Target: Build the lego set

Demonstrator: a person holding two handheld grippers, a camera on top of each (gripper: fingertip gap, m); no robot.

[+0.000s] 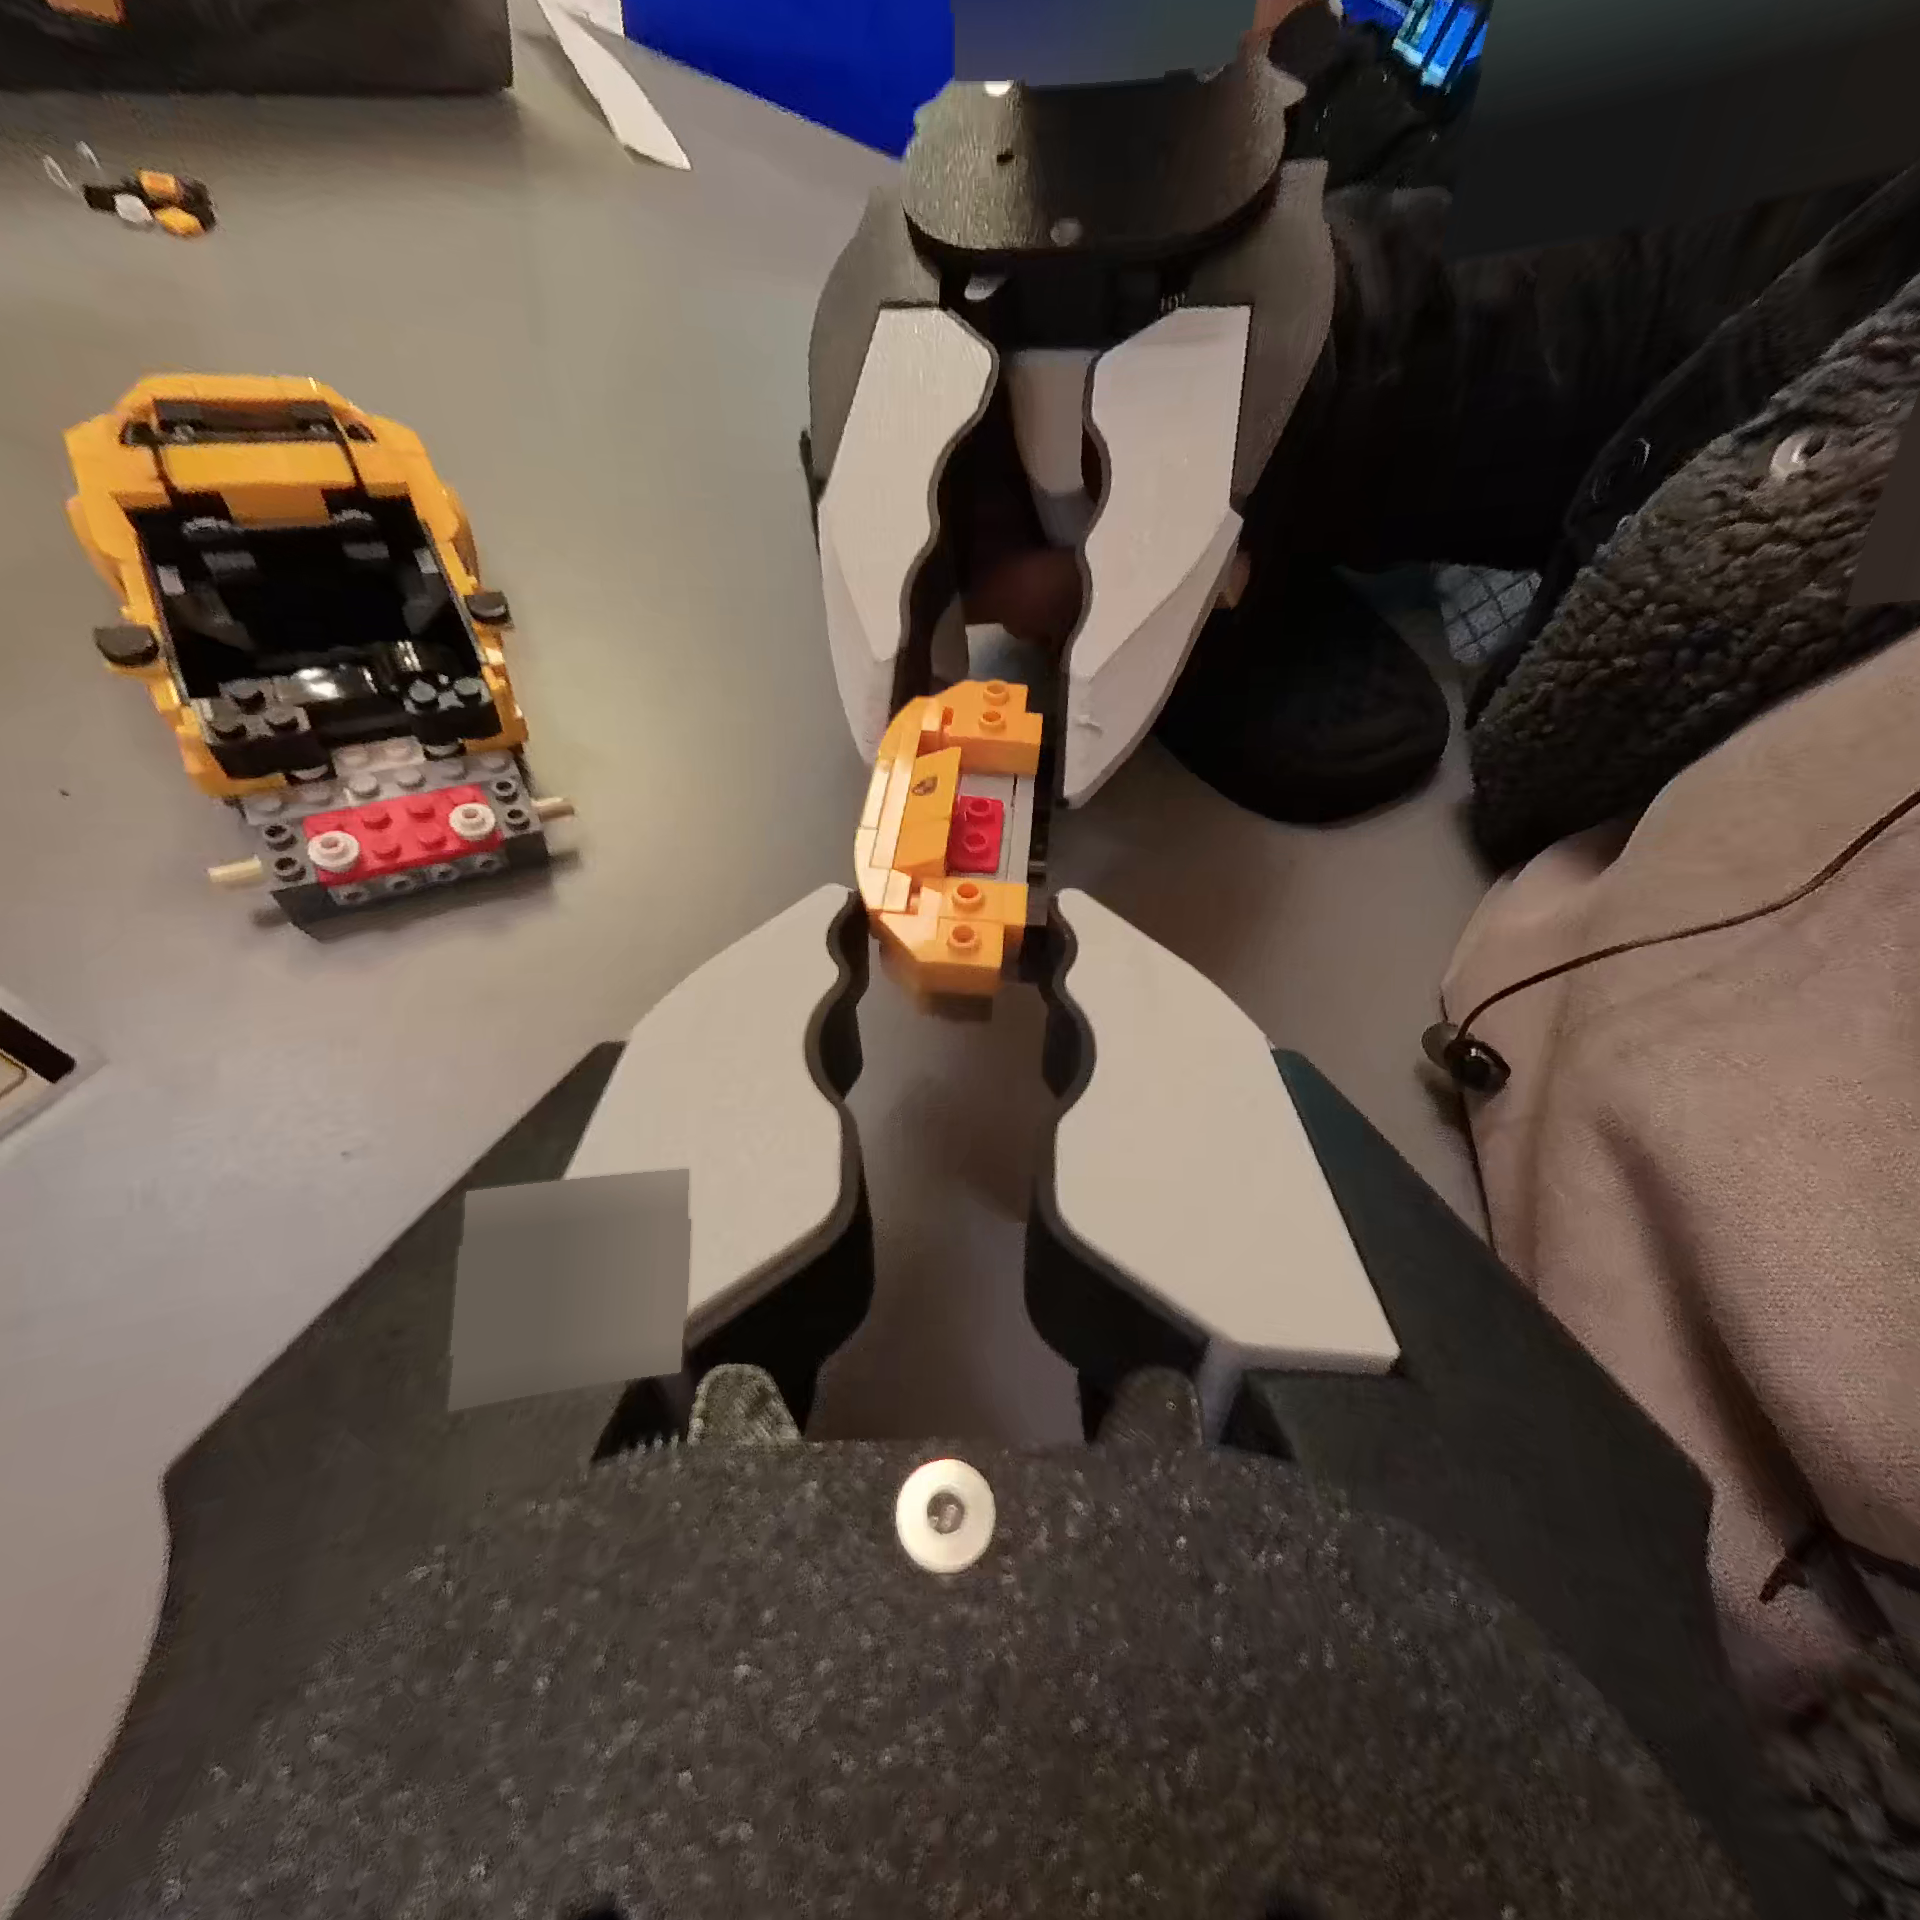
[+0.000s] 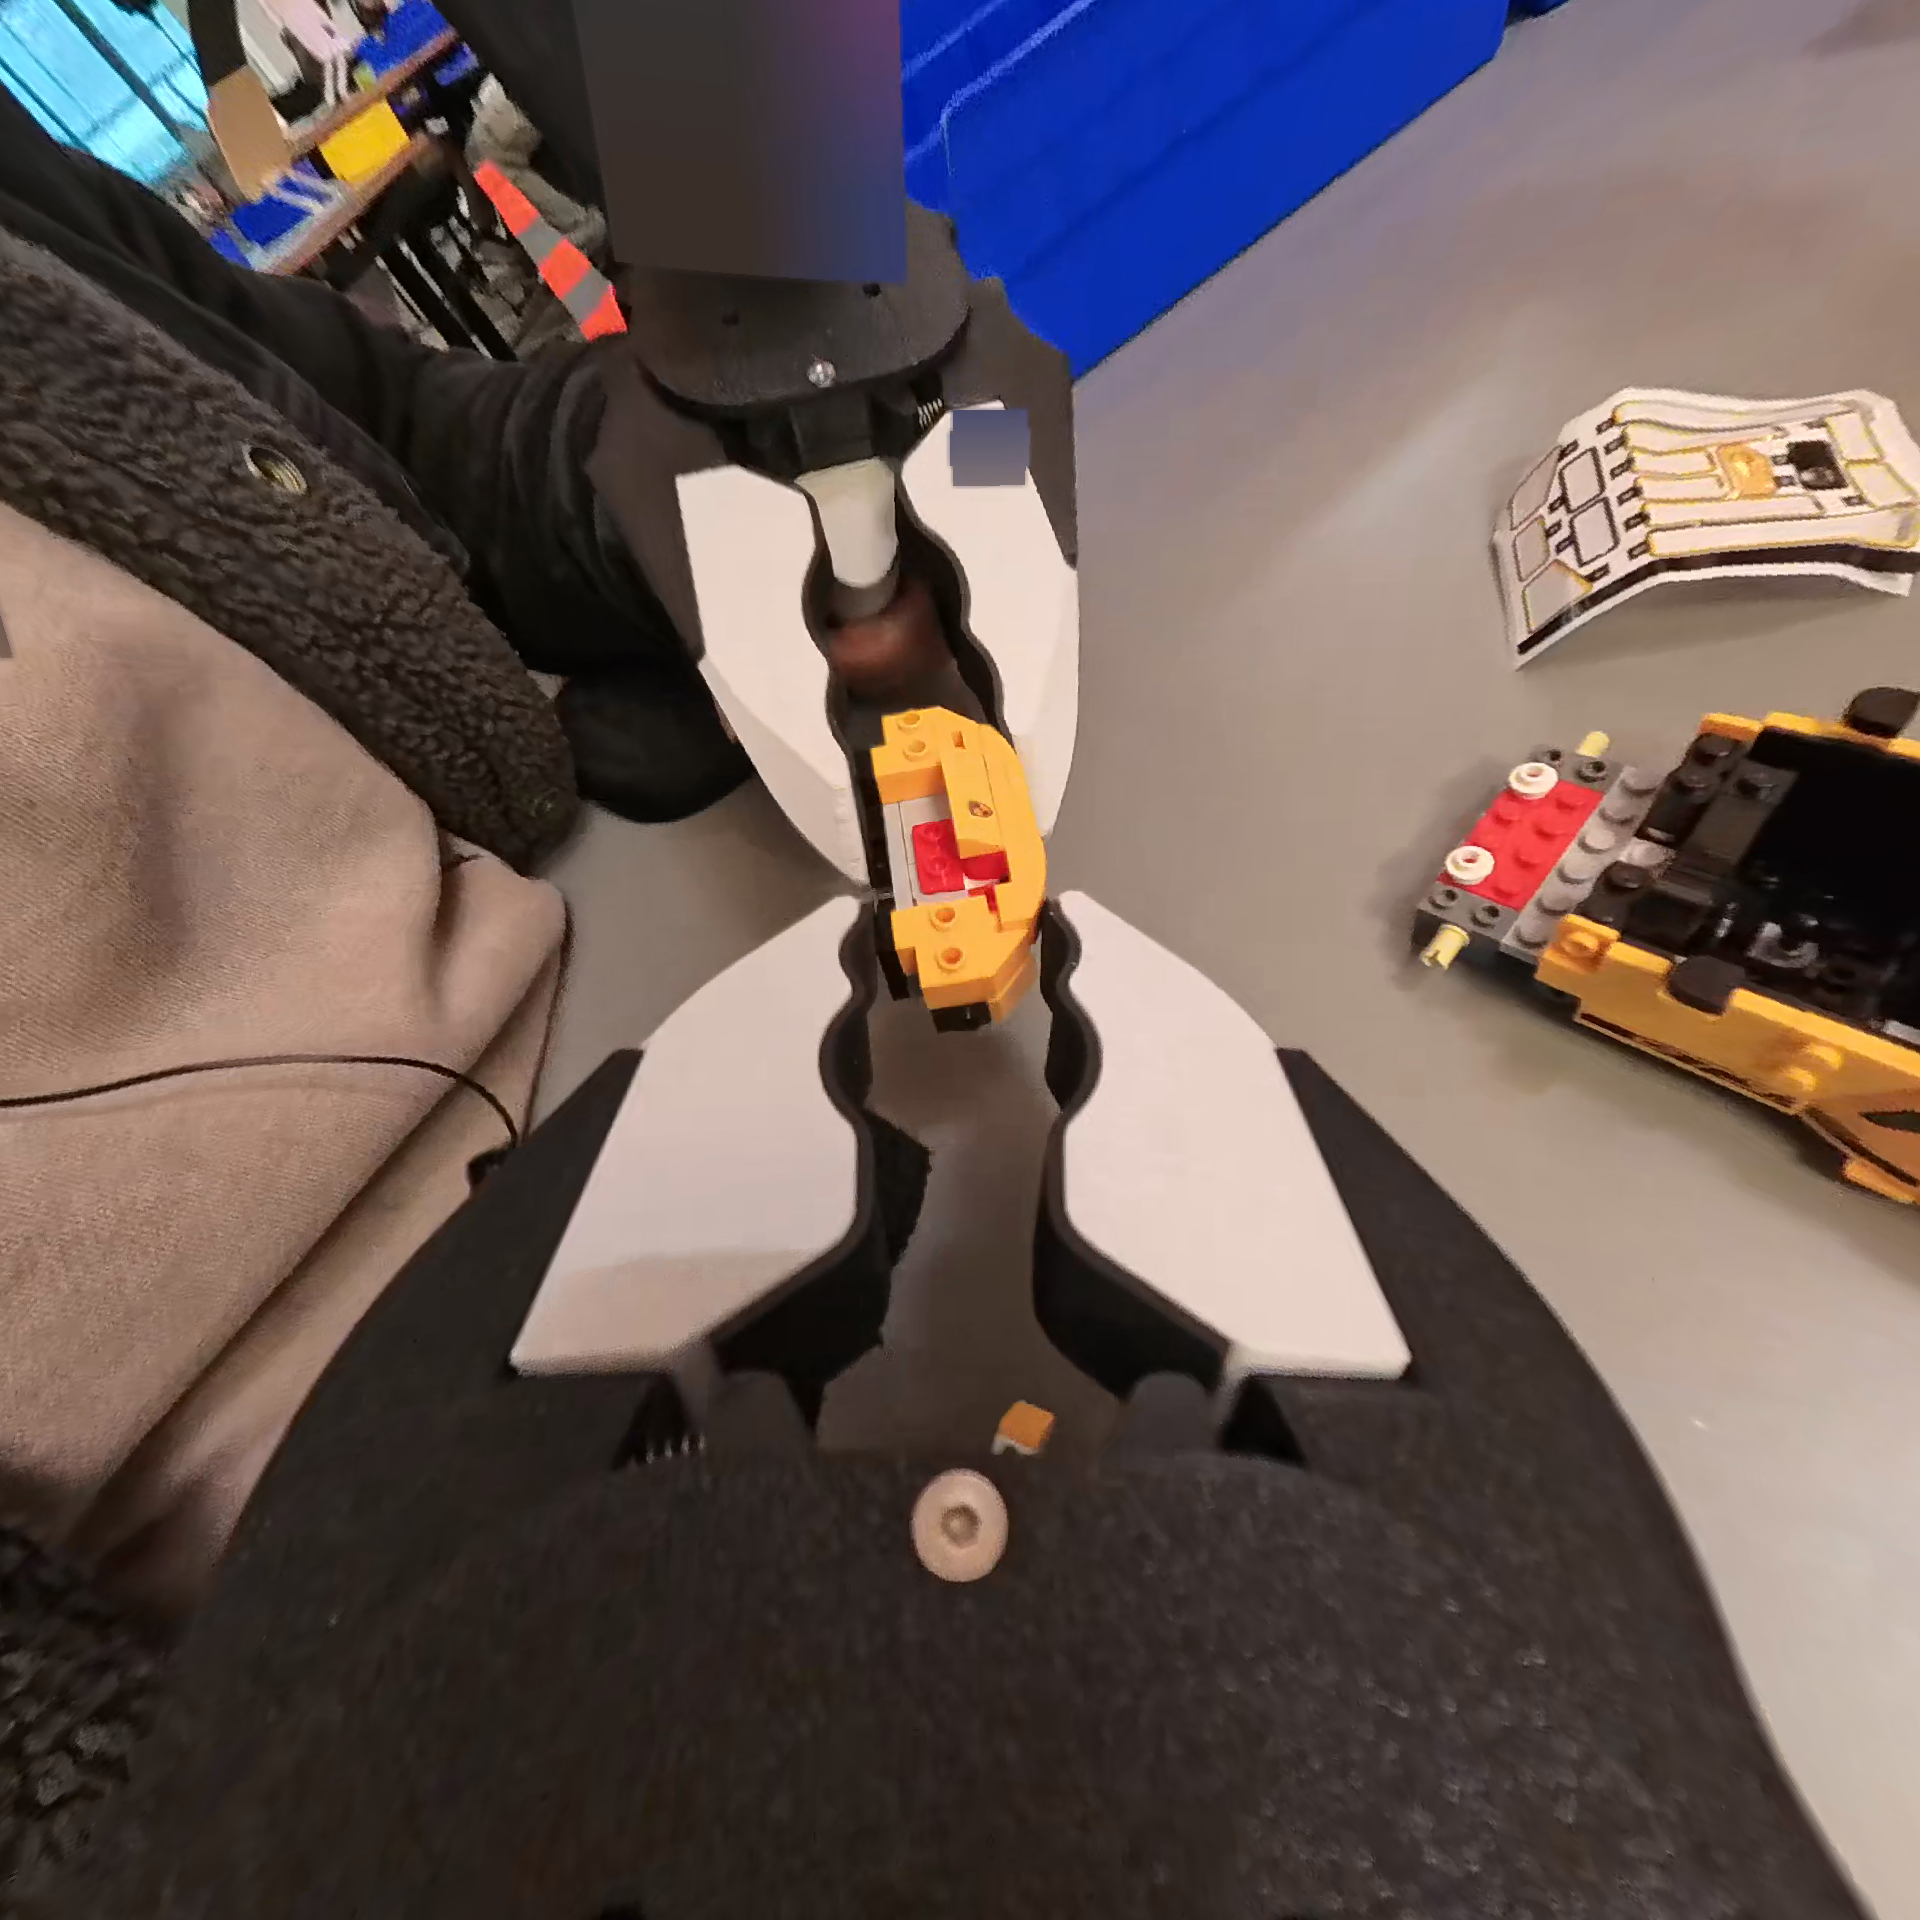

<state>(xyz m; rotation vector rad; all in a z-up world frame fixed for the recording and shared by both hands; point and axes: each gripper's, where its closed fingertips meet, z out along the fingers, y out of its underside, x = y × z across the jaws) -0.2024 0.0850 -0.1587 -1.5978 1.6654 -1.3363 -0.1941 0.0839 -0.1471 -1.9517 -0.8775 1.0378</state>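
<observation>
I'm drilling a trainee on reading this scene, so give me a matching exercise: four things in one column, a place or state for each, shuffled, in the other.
Things:
1. orange, red and grey brick sub-assembly
2. part-built orange and black brick car
3. curled white sticker sheet
4. small cluster of loose orange, black and white bricks

Places or states:
A. flat on the grey table, red plate exposed at one end
B. held between the two grippers' tips
C. far corner of the table, left wrist view
D. on the table beyond the car, right wrist view

Pairs: 1-B, 2-A, 3-D, 4-C
</observation>
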